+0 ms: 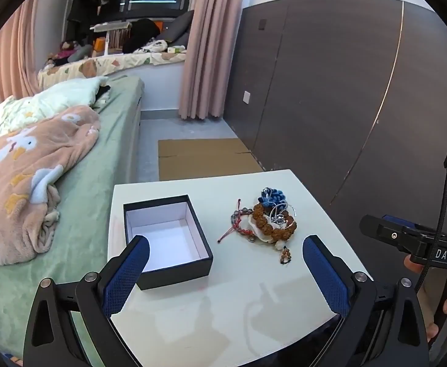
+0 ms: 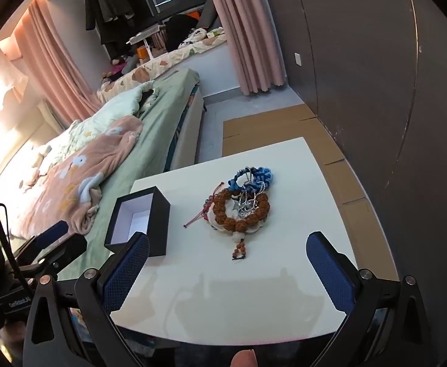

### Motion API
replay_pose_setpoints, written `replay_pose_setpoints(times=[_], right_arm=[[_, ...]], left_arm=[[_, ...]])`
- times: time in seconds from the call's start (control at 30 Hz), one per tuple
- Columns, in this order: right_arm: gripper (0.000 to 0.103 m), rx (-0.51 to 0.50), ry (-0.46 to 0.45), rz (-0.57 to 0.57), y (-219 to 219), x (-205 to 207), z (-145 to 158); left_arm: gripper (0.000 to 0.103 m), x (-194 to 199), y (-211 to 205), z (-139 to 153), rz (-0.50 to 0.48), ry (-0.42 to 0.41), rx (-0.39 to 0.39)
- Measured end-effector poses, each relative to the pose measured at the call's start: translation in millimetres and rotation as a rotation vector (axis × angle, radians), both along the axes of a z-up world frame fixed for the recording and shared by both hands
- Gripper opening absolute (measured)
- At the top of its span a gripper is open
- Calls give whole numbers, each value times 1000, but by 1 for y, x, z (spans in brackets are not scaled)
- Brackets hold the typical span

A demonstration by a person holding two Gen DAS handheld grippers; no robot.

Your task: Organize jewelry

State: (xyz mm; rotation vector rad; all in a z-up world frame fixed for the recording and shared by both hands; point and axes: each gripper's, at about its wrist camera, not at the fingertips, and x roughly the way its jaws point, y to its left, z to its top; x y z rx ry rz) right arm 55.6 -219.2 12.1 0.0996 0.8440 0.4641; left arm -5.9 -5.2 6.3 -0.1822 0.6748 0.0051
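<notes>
A pile of jewelry point(image 1: 264, 220) lies on the white table point(image 1: 223, 305): a brown bead bracelet point(image 1: 272, 223), a blue cord piece point(image 1: 271, 197), a silver chain point(image 1: 280, 214) and a red string bracelet point(image 1: 237, 223). The pile also shows in the right wrist view point(image 2: 241, 205). An open black box point(image 1: 167, 241) with a white, empty inside stands left of the pile; it also shows in the right wrist view point(image 2: 138, 223). My left gripper point(image 1: 225, 244) is open and empty, hovering above the table's near side. My right gripper point(image 2: 228, 243) is open and empty, just short of the pile.
A bed point(image 1: 55, 183) with a green sheet and a pink blanket runs along the table's left side. Flat cardboard point(image 1: 205, 159) lies on the floor beyond the table. A dark panelled wall point(image 1: 345, 91) stands to the right. The right gripper's body point(image 1: 422, 238) shows at the left view's right edge.
</notes>
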Motion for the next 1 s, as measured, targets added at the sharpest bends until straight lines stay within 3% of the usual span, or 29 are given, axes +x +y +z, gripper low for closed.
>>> replay_pose_setpoints(times=[1.0], right_arm=[[103,0,-34,-10,-11,4,11]], left_arm=[[100,-10,-2,9,10,-64,5]])
